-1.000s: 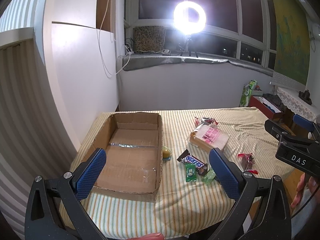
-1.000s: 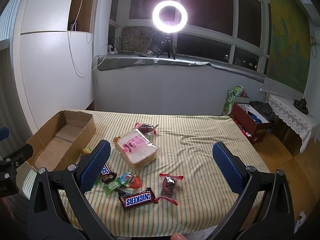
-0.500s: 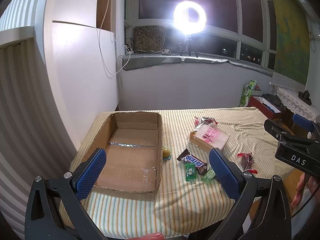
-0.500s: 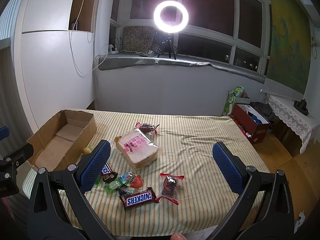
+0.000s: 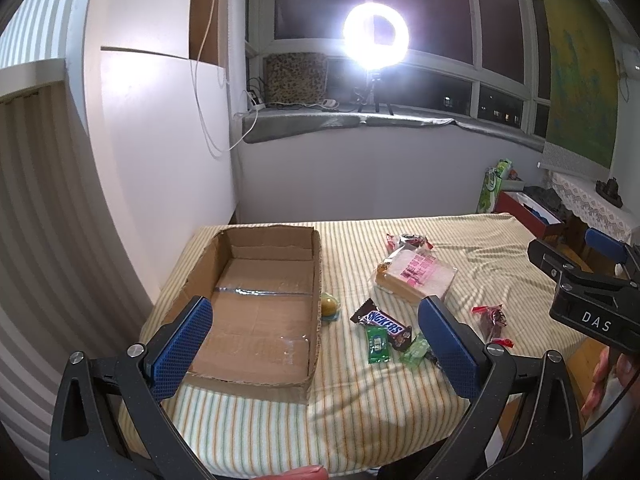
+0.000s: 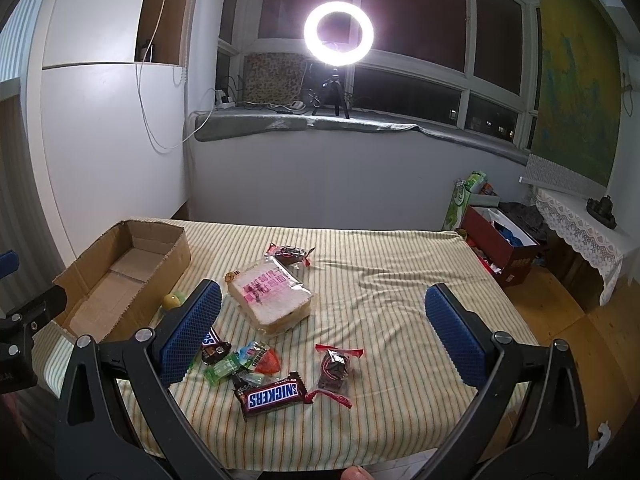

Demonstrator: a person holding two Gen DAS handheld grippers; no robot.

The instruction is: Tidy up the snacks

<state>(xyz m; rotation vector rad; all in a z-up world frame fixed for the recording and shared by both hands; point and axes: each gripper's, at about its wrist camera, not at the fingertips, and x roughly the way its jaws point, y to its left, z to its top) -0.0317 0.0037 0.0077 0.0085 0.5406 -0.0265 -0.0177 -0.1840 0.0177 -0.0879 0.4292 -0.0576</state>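
An open cardboard box lies empty on the left of the striped table. Snacks lie to its right: a bagged sandwich with pink print, Snickers bars, green candies, a red-ended dark sweet, another at the back and a yellow-green ball. My left gripper is open and empty above the box's near end. My right gripper is open and empty above the near snacks.
The table wears a striped cloth with wrinkles on the right. A white cabinet wall stands left. A red box and a lace-covered shelf stand right of the table. A ring light glares from the windowsill.
Both views have shifted very slightly; the snacks and the box have not moved, and both grippers remain open.
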